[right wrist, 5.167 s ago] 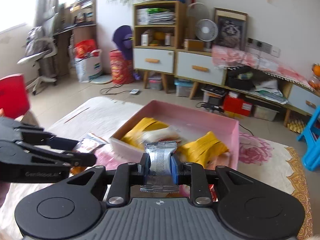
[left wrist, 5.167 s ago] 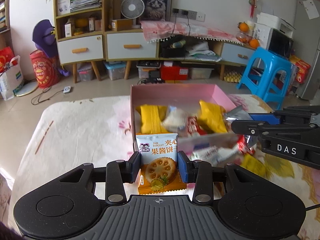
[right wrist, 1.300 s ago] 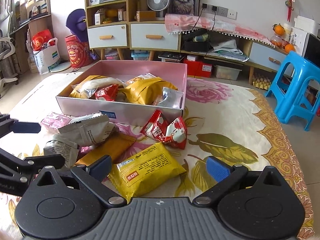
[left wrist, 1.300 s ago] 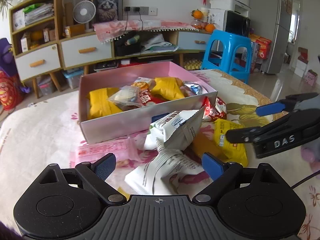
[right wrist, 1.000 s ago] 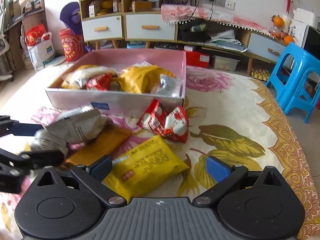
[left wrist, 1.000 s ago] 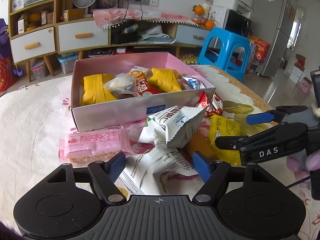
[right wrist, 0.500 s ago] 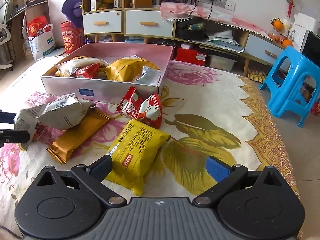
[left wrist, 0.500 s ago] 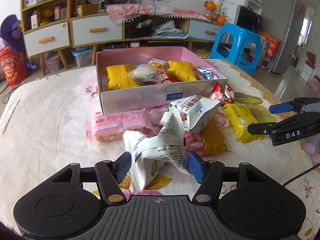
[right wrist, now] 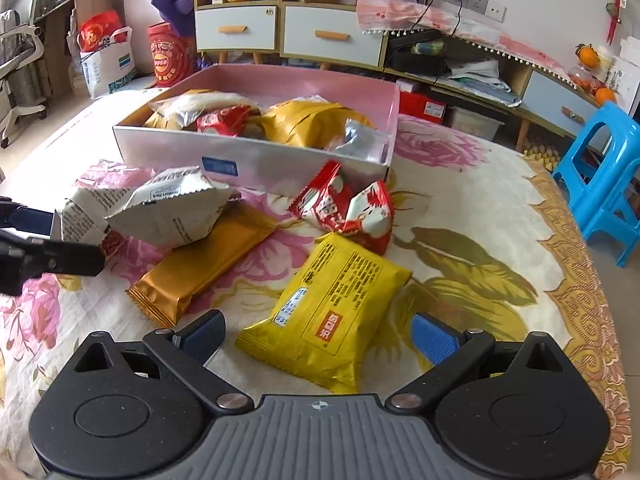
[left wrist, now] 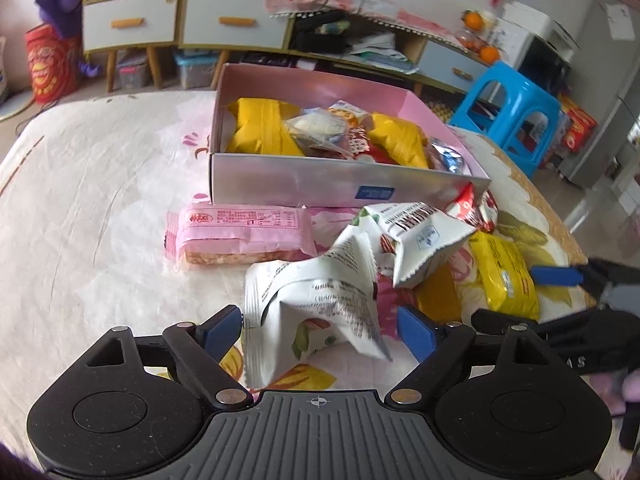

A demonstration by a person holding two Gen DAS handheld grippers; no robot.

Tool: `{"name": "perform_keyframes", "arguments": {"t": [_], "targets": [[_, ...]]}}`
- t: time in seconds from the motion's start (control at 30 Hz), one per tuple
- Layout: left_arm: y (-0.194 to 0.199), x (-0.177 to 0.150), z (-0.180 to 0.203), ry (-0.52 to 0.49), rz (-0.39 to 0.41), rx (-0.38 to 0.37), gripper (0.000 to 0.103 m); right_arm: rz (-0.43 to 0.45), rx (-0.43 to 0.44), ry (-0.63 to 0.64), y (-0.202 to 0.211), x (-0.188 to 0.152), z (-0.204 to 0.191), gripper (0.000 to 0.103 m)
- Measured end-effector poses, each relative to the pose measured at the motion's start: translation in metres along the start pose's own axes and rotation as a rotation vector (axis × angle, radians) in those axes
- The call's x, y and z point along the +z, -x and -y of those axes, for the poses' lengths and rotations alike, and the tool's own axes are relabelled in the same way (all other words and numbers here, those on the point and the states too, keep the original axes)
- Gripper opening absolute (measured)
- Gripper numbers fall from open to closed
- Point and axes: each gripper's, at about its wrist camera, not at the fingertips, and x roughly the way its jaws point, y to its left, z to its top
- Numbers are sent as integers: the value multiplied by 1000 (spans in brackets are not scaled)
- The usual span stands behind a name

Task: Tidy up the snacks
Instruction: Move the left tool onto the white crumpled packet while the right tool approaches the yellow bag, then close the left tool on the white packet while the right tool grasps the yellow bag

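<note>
A pink box (left wrist: 308,190) (right wrist: 256,160) holds several snack packets. On the flowered cloth before it lie a pink wafer pack (left wrist: 240,234), two white bags (left wrist: 320,300) (left wrist: 420,240), a gold bar (right wrist: 204,268), red packets (right wrist: 344,208) and a yellow pack (right wrist: 332,320) (left wrist: 504,276). My left gripper (left wrist: 320,330) is open, its fingers either side of the nearer white bag (right wrist: 76,212). My right gripper (right wrist: 316,336) is open around the near end of the yellow pack.
The table's right edge (right wrist: 600,320) has a gold border. A blue stool (right wrist: 604,188) stands beyond it. Cabinets and drawers (right wrist: 288,36) line the far wall. Bare cloth lies left of the box (left wrist: 100,200).
Both grippers, earlier shut on snacks over the box, are now open. The left has closed in on the near white bag; the right has moved forward over the yellow pack.
</note>
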Motion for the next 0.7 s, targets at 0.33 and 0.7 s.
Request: {"name": "perform_keyframes", "arguments": {"t": [0.33,0.7], "targets": [[-4,3,1,30,3,39,73,0,14,-84,-4,4,9,75],[6,1,6,-23,22,43,54,21,24,-51,1,7,5,42]]}}
